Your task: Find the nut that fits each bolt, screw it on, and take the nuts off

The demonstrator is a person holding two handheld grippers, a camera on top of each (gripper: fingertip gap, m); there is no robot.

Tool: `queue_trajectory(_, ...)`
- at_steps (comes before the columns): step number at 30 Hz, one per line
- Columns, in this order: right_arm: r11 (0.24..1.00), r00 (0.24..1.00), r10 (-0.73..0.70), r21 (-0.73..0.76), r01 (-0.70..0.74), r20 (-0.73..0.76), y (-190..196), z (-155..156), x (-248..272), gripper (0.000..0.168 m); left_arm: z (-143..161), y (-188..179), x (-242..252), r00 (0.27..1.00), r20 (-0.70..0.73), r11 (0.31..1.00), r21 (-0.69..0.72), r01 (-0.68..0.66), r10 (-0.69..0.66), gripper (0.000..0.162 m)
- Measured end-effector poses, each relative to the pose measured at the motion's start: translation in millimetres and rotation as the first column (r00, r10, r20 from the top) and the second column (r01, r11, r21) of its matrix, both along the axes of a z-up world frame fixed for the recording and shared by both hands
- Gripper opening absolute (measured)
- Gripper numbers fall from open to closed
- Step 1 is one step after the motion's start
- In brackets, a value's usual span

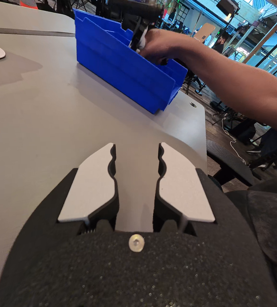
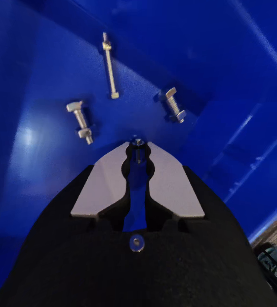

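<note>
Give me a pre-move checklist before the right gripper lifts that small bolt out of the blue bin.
1. Right gripper inside the blue bin: ok.
2. Small bolt lies between the fingertips: ok.
3. Fingers firmly clamped on the small bolt: cannot tell; they are close around it, but contact is unclear.
4. Other three bolts clear of the fingers, the long bolt, the left short bolt and the right short bolt: ok.
5. Left gripper open, empty and above the grey table, ready to receive: ok.
6. Nut on the small bolt: ok, a dark nut near its far end.
</note>
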State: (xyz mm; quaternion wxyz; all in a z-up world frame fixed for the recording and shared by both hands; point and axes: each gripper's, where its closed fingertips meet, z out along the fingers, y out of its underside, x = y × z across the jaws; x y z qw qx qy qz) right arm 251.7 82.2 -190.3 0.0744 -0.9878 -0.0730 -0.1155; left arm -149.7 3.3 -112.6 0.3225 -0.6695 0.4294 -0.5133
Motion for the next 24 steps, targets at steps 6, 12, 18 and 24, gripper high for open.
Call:
queue_trajectory(6, 1.0, 0.997, -0.027, -0.005, 0.027, 0.075, 5, 11, 10, 0.025, -5, 0, -1, 1.0, -0.024, 1.0, -0.015, 0.017, -0.017, 0.048)
queue_trajectory(12, 0.794, 0.976, 0.189, 0.601, -0.087, -0.108, 1, 135, -100, 0.039, -6, 4, -2, 0.997, -0.069, 0.999, 0.043, -0.021, 0.024, 0.048)
queue_trajectory(18, 0.47, 0.383, 0.791, 0.875, 0.117, -0.476, -93, 177, -337, 0.032, -12, 5, 3, 0.987, -0.133, 0.992, 0.09, -0.083, 0.094, 0.049)
queue_trajectory(24, 0.366, 0.387, 0.851, 0.929, 0.048, -0.355, -96, 114, -378, 0.029, 3, -13, 9, 0.983, -0.158, 0.98, 0.189, -0.057, 0.088, 0.051)
